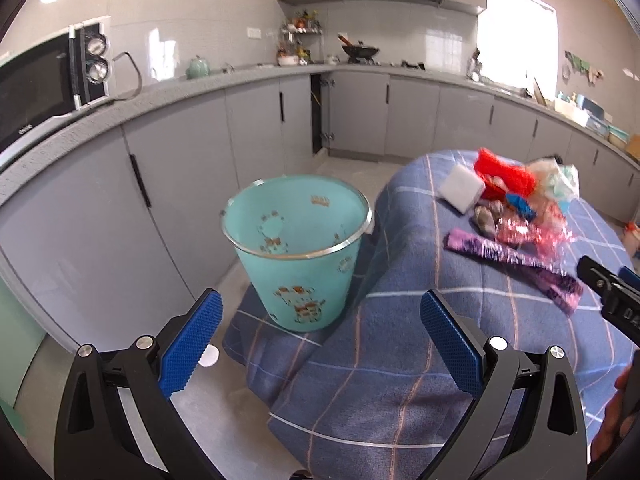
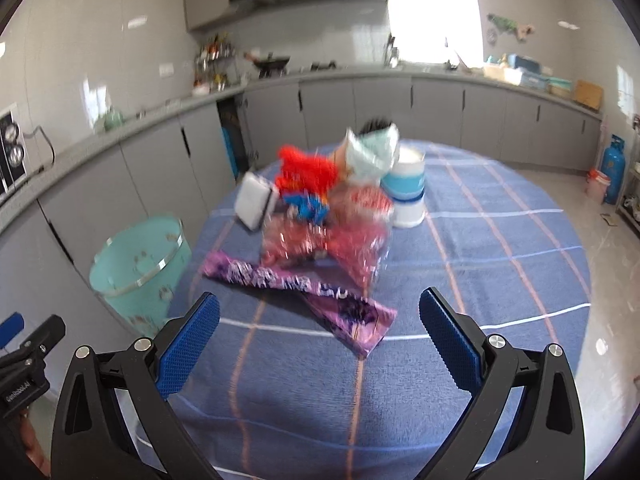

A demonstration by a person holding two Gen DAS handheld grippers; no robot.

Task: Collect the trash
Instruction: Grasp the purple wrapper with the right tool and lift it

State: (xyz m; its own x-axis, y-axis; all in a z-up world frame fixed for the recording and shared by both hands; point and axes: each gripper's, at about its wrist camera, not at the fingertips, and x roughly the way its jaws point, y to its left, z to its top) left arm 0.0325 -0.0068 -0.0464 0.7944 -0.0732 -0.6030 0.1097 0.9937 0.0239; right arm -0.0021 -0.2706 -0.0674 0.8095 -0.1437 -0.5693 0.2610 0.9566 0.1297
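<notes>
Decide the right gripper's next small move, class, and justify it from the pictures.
Probably ease the right gripper forward and down onto the purple wrapper: it is open and empty, the wrapper is the nearest trash, and the teal bin looks empty.

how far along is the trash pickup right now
Nothing looks collected yet: no trash shows in the visible part of the teal bin. Nothing is in hand; the left gripper and right gripper have open, empty jaws. Left to do: the purple wrapper and wrapper pile on the table.
</notes>
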